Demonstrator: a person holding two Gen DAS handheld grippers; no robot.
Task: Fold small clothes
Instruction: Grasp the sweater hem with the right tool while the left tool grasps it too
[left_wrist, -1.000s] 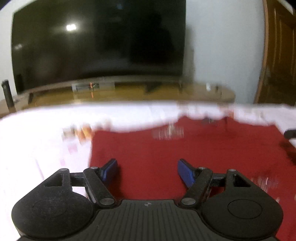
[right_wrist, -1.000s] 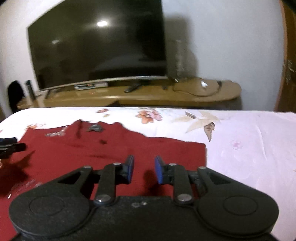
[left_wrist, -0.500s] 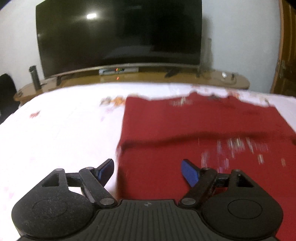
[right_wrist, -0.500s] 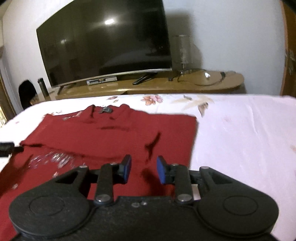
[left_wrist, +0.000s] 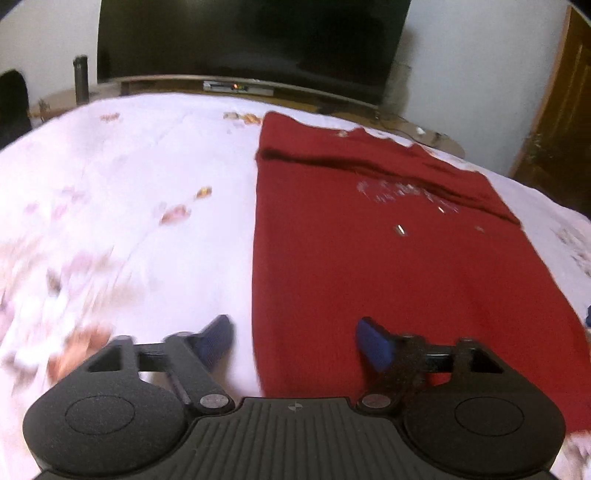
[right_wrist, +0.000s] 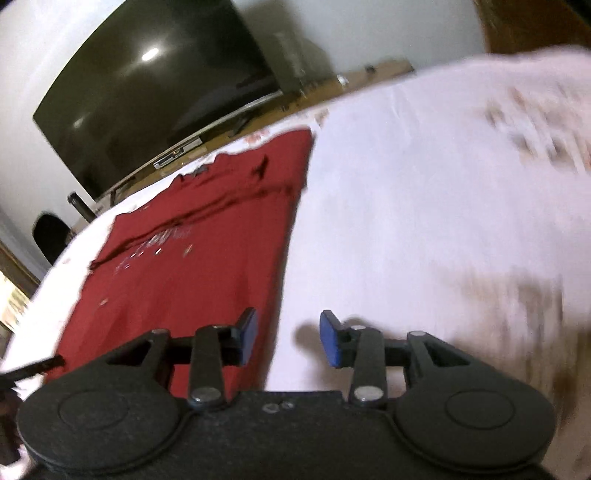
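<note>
Red shirt (left_wrist: 388, 266) lies flat on floral bedsheet (left_wrist: 147, 206), television (left_wrist: 251, 40) behind

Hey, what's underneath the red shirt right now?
The red shirt lies flat on a white floral bedsheet, which shows all around it. Its top part is folded down over itself along a dark crease. Whatever is directly beneath the cloth is covered, so nothing else can be confirmed.

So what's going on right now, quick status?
Left gripper open, right gripper open, each straddling a side edge. Red shirt flat on bedsheet. Nothing blocking.
</note>
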